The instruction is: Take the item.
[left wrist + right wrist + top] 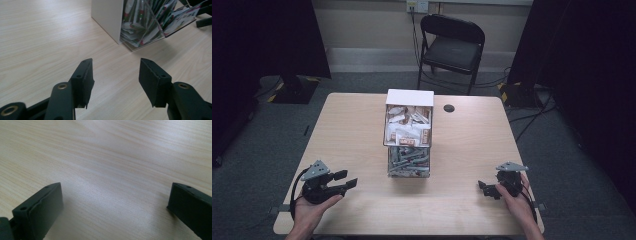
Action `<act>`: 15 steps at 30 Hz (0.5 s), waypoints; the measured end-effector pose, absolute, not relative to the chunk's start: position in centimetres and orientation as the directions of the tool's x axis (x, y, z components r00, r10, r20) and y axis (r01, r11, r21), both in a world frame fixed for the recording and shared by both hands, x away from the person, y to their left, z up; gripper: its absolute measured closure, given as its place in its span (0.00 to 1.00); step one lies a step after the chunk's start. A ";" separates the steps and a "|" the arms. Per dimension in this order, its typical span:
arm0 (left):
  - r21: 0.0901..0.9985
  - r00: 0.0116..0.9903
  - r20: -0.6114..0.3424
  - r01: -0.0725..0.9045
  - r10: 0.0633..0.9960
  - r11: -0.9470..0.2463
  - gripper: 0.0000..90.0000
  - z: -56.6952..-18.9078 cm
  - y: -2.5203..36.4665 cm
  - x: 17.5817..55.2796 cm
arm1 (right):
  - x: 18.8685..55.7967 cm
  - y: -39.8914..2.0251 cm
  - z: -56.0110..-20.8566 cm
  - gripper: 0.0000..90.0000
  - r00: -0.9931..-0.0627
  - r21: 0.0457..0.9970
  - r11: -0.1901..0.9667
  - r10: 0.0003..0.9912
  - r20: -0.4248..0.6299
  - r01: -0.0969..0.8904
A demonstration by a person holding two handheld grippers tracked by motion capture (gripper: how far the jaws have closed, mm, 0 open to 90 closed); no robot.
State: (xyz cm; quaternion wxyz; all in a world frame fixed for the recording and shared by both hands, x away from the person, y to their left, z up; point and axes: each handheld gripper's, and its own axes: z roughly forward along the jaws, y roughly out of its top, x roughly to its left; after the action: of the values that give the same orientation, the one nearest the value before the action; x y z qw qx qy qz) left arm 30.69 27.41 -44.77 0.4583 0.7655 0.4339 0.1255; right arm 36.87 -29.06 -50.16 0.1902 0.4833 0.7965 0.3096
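Observation:
A clear dispenser box (409, 134) with a white top stands at the middle of the wooden table (352, 130). Its upper compartment holds several white and red packets (408, 128), and its lower one holds several grey sachets (408, 161). My left gripper (346, 179) rests open near the front left, with its tips pointing toward the box. In the left gripper view the gripper (116, 75) has nothing between its jaws, and the box (107, 20) stands just ahead with packets (145, 25) behind its clear front. My right gripper (483, 189) sits open at the front right; its jaws (115, 202) gape wide over bare wood.
A small dark round disc (449, 108) lies on the table right of the box's back. A black folding chair (452, 45) stands beyond the far edge, with cables on the floor around it. A hand holds each gripper at the near edge.

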 end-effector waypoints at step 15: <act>0.828 0.676 -0.231 0.514 0.699 -0.224 0.55 -43.3 25.1 30.5 | 36.9 -29.1 -50.2 0.00 -0.460 0.676 0.340 0.888 -0.003 0.653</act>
State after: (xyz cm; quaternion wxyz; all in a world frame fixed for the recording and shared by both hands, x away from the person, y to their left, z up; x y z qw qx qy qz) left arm 30.47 25.08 -43.27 0.4850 0.7765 0.3909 0.0954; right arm 36.87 -29.05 -50.15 0.1898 0.4839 0.7963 0.3093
